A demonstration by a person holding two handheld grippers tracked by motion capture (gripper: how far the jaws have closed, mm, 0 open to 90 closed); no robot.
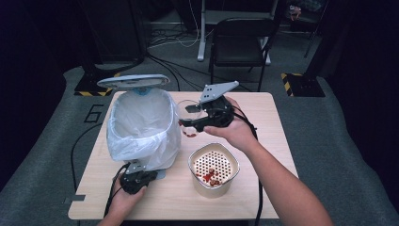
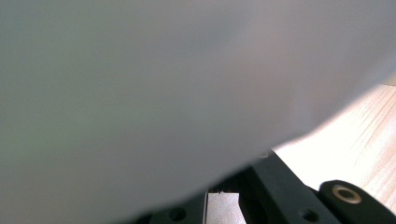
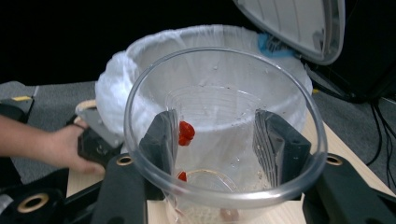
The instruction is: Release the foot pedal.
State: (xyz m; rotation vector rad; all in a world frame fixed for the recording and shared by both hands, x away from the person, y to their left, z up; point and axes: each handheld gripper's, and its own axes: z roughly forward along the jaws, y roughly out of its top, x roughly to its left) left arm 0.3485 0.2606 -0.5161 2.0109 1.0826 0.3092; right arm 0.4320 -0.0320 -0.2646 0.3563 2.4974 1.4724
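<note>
The right gripper (image 3: 215, 140), clamped on the glass cup (image 3: 224, 140), tips it toward the bin (image 1: 141, 127); next, more tilt. Left gripper (image 1: 136, 179) state: cannot tell.

This looks like a recording lab or studio, not a home kitchen. A small light wooden table (image 1: 263, 188) stands alone on grey carpet (image 1: 329, 141), ringed by dark, unlit space. Beyond the right gripper (image 1: 187, 115) stands an empty black folding chair (image 1: 240, 40), and past it loose white and black cables (image 1: 174, 40) trail over the floor around a grey metal stand leg (image 1: 202, 30). Far to that gripper's right and left lie black bases edged with yellow-and-black hazard tape (image 1: 301, 82). A large number six (image 1: 95, 113) is marked on the carpet left of the table. The household items look staged.
</note>
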